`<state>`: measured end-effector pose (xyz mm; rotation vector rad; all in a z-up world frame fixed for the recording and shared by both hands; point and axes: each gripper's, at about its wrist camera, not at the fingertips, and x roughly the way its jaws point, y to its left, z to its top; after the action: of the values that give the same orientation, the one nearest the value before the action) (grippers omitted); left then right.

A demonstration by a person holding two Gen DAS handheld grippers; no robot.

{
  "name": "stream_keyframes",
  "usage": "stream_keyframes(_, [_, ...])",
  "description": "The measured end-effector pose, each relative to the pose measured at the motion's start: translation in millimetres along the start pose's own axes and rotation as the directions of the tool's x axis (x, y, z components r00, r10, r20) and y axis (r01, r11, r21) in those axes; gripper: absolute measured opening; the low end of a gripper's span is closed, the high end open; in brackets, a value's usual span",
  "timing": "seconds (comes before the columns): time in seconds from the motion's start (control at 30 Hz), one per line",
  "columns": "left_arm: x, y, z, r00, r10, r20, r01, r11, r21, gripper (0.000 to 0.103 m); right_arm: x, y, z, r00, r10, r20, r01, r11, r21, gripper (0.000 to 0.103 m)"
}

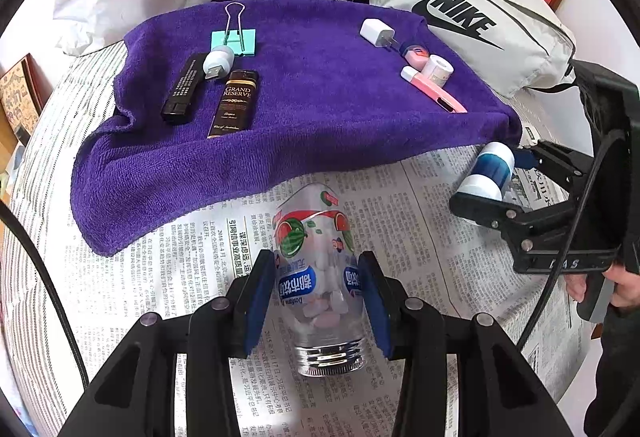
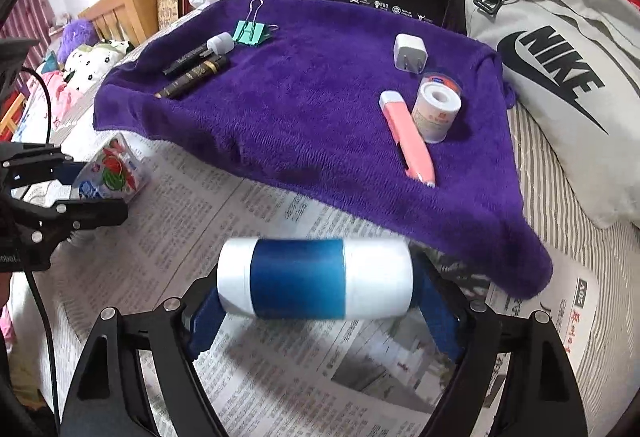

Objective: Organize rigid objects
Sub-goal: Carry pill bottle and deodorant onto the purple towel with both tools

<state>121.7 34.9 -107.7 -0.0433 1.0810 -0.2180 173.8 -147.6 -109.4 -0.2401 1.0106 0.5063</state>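
**Both hands loaded, purple towel half filled**

Left wrist view. My left gripper [image 1: 318, 291] has its fingers [image 1: 258, 297] pinching the clear candy bottle [image 1: 320, 277] across its body, threaded neck toward the camera and cap absent. The pads sit on the label band, probably because the body is straight there and will not slip. The bottle is over the newspaper [image 1: 168, 277], just short of the near edge of the purple towel [image 1: 312, 109]. On the towel, things lie in two groups: binder clip [image 1: 234, 37], USB plug [image 1: 218, 63] and two dark sticks [image 1: 208, 101] toward the far left corner; white charger [image 1: 376, 31], tape roll [image 1: 438, 71] and pink cutter [image 1: 434, 89] toward the right edge. I read that as sorting by kind, with the middle left free.

Right wrist view. My right gripper [image 2: 320, 311] carries the blue-and-white cylinder [image 2: 316, 279] crosswise. Its fingers [image 2: 204, 321] are spread wide at the two end faces; whether they press firmly I cannot tell, since the outline is blurred. The cylinder hangs over the newspaper by the towel's near right corner. An end-to-end grip would stop it rolling.
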Motion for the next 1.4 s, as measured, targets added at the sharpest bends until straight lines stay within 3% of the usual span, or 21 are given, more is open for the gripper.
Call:
stream_keyframes(0.1, [-0.1,-0.4,-0.8,1.0,0.003,0.004,-0.003,1.0,0.001,0.041,-3.6,-5.9,-0.9,1.0,0.018,0.006,-0.019,0.999,0.046,0.076])
stream_keyframes(0.3, [-2.0,-1.9,-3.8,1.0,0.025,0.002,-0.025,1.0,0.009,0.041,-18.8,-3.0,-10.2,1.0,0.025,-0.009,-0.024,0.998,0.057,0.076])
stream_keyframes(0.43, [-1.6,-4.0,-3.6,0.999,0.035,0.002,-0.035,0.999,0.017,0.041,-20.5,-0.8,-19.7,0.999,-0.022,-0.044,0.024,0.999,0.046,0.076])
stream_keyframes(0.67, [3.3,-23.0,-4.9,0.987,0.158,0.009,-0.158,0.982,0.1,0.04,-22.3,1.6,-29.3,0.998,-0.045,-0.05,0.047,0.998,0.035,0.076])
stream_keyframes(0.97, [-16.9,-5.2,0.3,0.996,0.081,0.025,-0.081,0.997,0.0,0.039,-41.0,-3.1,-29.2,1.0,-0.025,-0.014,0.026,0.998,0.049,0.076])
stream_keyframes(1.4, [-39.9,-3.5,30.7,0.996,0.053,0.071,-0.054,0.998,0.022,0.039,-52.1,-9.5,-10.0,0.999,0.044,0.01,-0.045,0.997,0.069,0.076])
